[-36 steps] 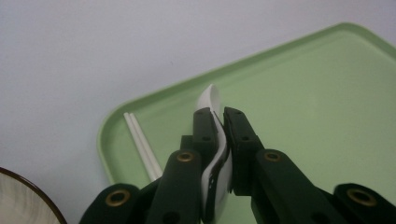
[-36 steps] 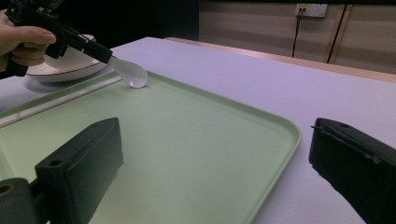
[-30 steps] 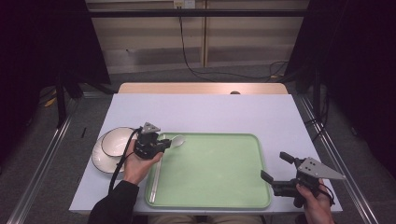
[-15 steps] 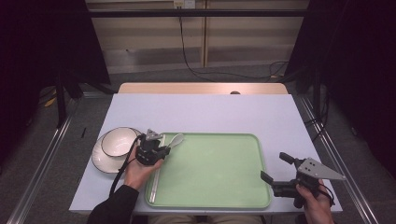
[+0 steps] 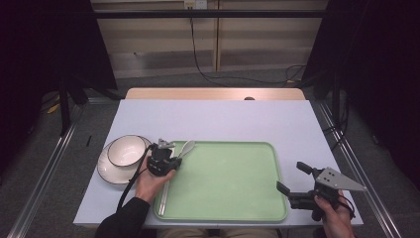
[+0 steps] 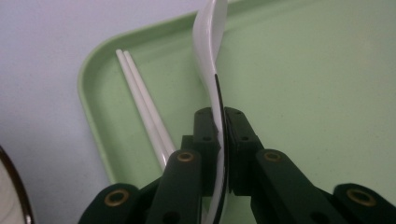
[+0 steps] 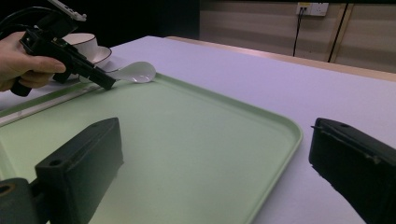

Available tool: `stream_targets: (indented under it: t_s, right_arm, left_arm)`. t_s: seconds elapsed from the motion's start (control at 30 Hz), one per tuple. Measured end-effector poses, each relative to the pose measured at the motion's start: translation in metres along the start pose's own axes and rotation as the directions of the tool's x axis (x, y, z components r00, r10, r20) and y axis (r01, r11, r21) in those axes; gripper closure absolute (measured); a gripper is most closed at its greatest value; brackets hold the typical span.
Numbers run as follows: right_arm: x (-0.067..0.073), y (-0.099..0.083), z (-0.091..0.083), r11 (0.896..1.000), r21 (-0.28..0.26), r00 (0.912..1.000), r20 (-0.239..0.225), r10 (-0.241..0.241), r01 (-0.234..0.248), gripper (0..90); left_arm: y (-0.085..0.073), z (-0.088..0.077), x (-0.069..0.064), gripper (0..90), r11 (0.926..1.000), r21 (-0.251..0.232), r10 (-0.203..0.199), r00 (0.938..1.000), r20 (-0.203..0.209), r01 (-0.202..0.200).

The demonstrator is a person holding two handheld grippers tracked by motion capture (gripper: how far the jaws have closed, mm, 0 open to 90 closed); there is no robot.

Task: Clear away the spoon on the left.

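Note:
My left gripper (image 5: 174, 155) is shut on the handle of a white spoon (image 5: 187, 147), held over the far left corner of the green tray (image 5: 233, 208). In the left gripper view the jaws pinch the spoon (image 6: 208, 51) edge-on, its bowl pointing away above the tray (image 6: 303, 93). Two white chopsticks (image 6: 140, 102) lie along the tray's left rim. My right gripper (image 5: 293, 177) stands open at the tray's near right corner, nothing between its jaws; its own view looks across the tray (image 7: 196, 140) to the left gripper (image 7: 105, 84) and the spoon (image 7: 135, 72).
A white dark-rimmed bowl (image 5: 124, 150) sits on a white plate (image 5: 106, 173) left of the tray. The chopsticks (image 5: 163, 191) run along the tray's left side. A wooden strip (image 5: 213, 93) borders the table's far edge.
The left gripper with the spoon has shifted slightly toward the near side, uncovering the bowl. The right gripper has stayed still.

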State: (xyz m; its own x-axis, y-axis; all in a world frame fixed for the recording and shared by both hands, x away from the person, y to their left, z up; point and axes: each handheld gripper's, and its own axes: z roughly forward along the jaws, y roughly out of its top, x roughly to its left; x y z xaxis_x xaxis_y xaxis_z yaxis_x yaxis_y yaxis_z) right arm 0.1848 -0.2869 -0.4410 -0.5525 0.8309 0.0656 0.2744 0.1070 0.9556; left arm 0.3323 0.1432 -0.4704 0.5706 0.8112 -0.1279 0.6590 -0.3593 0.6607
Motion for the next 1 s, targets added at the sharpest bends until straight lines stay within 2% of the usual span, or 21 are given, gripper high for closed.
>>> stream_targets:
  t_s: [0.07,0.13,0.2,0.37,0.43,0.5,0.6,0.77,0.9,1.0]
  right_arm:
    - [-0.0002,-0.0001,0.0000,1.000,0.003,1.0000,-0.001,-0.002,0.002,2.5]
    - [0.0000,0.0000,-0.0001,1.000,0.003,1.0000,-0.002,-0.001,0.001,2.5]
    - [-0.0001,-0.0001,-0.0001,1.000,0.001,1.0000,0.001,0.000,0.000,2.5]
    - [0.0004,0.0000,0.0002,1.000,0.002,1.0000,0.000,-0.003,0.003,2.5]
    - [0.0004,0.0001,0.0001,1.000,0.001,0.9999,-0.006,0.013,-0.013,2.5]
    - [-0.0008,-0.0001,-0.0004,1.000,-0.001,0.9999,-0.004,0.014,-0.014,2.5]
    - [-0.0006,0.0000,-0.0002,1.000,-0.001,0.9999,-0.007,0.012,-0.012,2.5]
    - [-0.0007,0.0000,-0.0004,1.000,-0.003,0.9999,-0.002,0.011,-0.011,2.5]
    - [-0.0006,0.0000,-0.0003,1.000,-0.003,0.9999,-0.006,0.008,-0.008,2.5]
    - [-0.0006,0.0001,-0.0005,1.000,-0.003,1.0000,-0.002,0.009,-0.009,2.5]
  left_arm:
    - [0.0008,-0.0001,-0.0018,84.4,0.9997,0.010,0.022,0.9996,-0.016,-0.022]
    - [0.0001,0.0004,-0.0016,84.4,1.0000,0.001,0.007,0.9997,-0.021,-0.007]
    - [0.0000,0.0007,-0.0024,84.2,0.9998,-0.003,0.019,0.9995,-0.025,-0.019]
    - [-0.0002,0.0001,-0.0010,76.0,1.0000,0.000,-0.008,0.9998,0.016,0.008]
    - [-0.0007,0.0011,-0.0053,75.5,0.9997,-0.006,0.023,0.9997,-0.008,-0.024]
    - [-0.0008,0.0011,-0.0056,74.0,0.9998,-0.008,0.018,0.9998,-0.005,-0.018]
    - [-0.0011,0.0005,-0.0073,73.7,0.9991,-0.002,0.043,0.9988,-0.023,-0.043]
    - [-0.0015,0.0003,-0.0082,70.8,0.9987,-0.001,0.052,0.9986,-0.015,-0.052]
    - [-0.0018,0.0002,-0.0077,67.2,0.9992,-0.008,0.039,0.9992,-0.002,-0.039]
    - [-0.0020,-0.0001,-0.0068,63.7,0.9982,-0.006,0.060,0.9980,0.019,-0.060]
